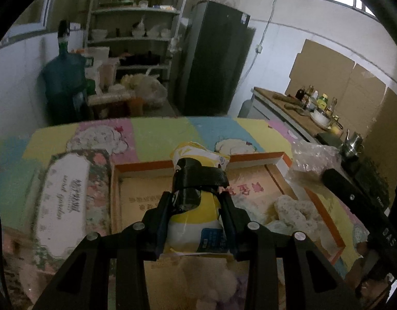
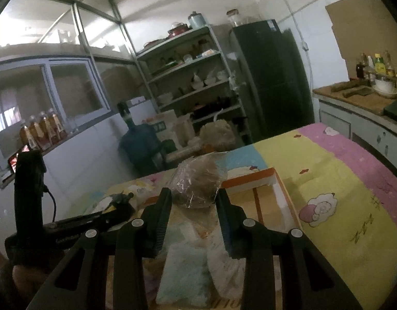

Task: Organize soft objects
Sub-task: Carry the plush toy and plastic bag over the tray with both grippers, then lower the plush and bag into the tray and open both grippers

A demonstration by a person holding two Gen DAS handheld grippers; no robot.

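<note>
In the left wrist view my left gripper (image 1: 197, 202) is shut on a yellow and white soft packet (image 1: 190, 222) with a blue label and a black band. It hangs over an open cardboard box with an orange rim (image 1: 141, 166). White lumpy soft pieces (image 1: 289, 208) lie in the box's right part. In the right wrist view my right gripper (image 2: 194, 199) is shut on a crinkled clear plastic bag (image 2: 198, 183) with something brown inside, held above the same box (image 2: 250, 180). A light blue soft pack (image 2: 182, 271) and a white pack (image 2: 224, 263) lie below it.
A floral box (image 1: 66, 201) lies left of the cardboard box on the pastel cartoon mat (image 2: 340, 180). The other hand-held gripper shows at the side of each view (image 1: 353, 193) (image 2: 69, 222). Beyond the table stand a water jug (image 1: 64, 77), shelves (image 1: 136, 38), a dark fridge (image 1: 216, 59) and a counter with bottles (image 1: 301, 106).
</note>
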